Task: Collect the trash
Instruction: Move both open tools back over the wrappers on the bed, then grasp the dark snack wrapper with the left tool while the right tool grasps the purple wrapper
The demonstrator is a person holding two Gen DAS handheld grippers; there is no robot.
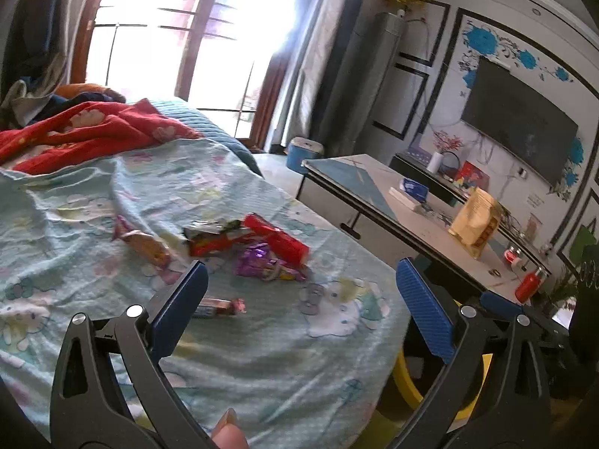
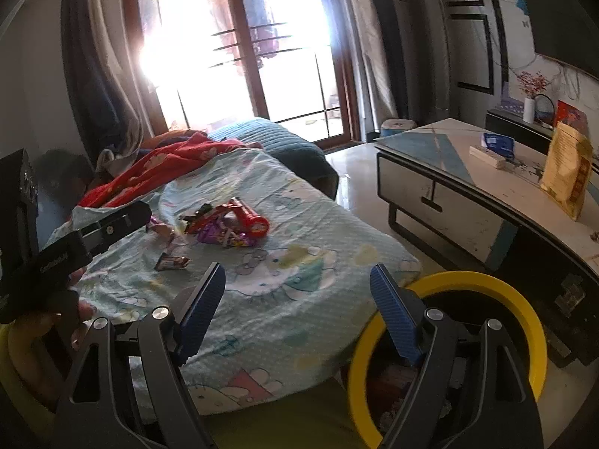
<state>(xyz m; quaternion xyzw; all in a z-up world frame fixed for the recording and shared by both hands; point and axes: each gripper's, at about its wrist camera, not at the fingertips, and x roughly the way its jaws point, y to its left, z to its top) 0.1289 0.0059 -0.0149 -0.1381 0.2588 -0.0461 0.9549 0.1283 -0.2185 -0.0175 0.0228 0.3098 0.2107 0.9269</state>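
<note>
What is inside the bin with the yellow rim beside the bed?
The yellow-rimmed bin has a dark interior with some reddish-brown contents low inside. The right gripper covers part of the opening, so the rest is hidden.

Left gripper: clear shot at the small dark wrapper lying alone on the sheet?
Probably yes. The left gripper has its jaws open and empty, and the small wrapper lies flat on the sheet beside one finger, apart from the wrapper pile, nothing covering it.
</note>
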